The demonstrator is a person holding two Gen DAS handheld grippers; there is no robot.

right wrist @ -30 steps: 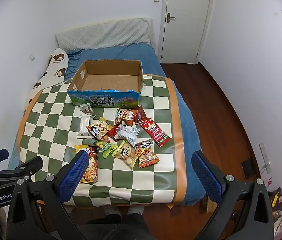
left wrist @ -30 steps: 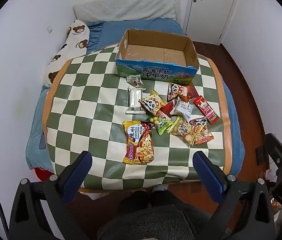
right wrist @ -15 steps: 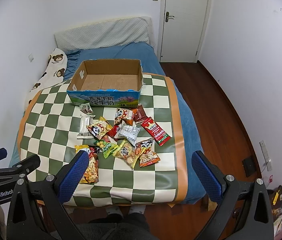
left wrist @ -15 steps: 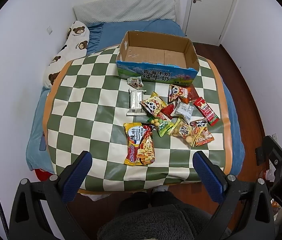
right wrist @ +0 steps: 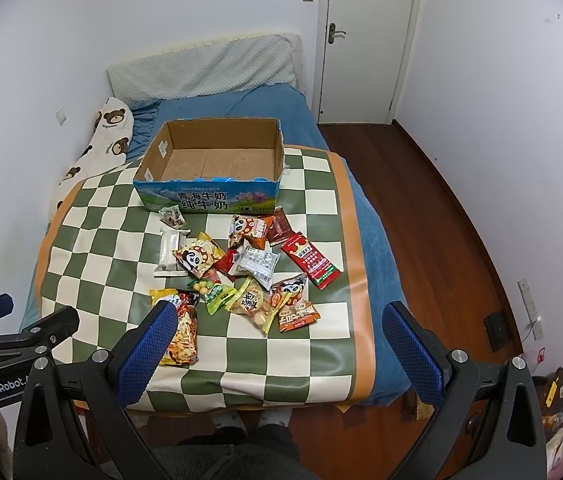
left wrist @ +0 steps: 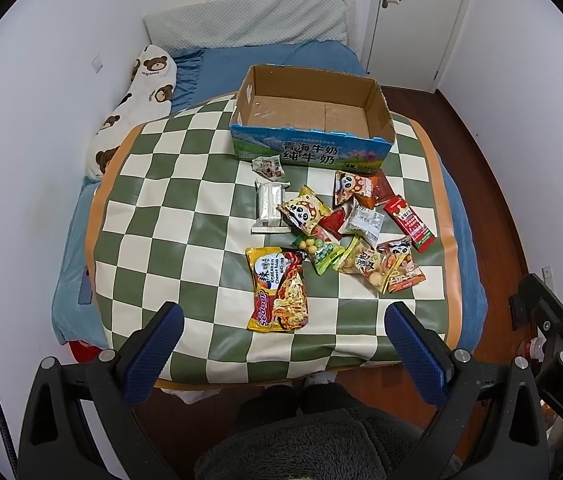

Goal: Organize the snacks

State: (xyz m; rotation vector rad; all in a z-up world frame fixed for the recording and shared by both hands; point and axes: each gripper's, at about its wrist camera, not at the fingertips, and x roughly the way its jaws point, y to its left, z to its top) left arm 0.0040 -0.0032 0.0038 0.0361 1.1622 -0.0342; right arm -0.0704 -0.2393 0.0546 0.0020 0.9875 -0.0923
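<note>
A checkered mat (left wrist: 169,216) carries an empty cardboard box (left wrist: 309,148) at twelve o'clock, snack packets (left wrist: 337,232) heaped beneath. Left gripper (left wrist: 279,344) and right gripper (right wrist: 279,340) gape wide, holding nothing. Only the right view hides the noodle packet (right wrist: 183,336) partly behind a finger (right wrist: 143,350).

Ahead of the tool lay one open brown cardboard box with a blue printed front (left wrist: 309,128), holding nothing. Nearer, about eleven crinkly plastic snack packets (left wrist: 345,232) were scattered on one green-and-white checked mat (left wrist: 161,220). One white door (right wrist: 361,40) stood beyond.
</note>
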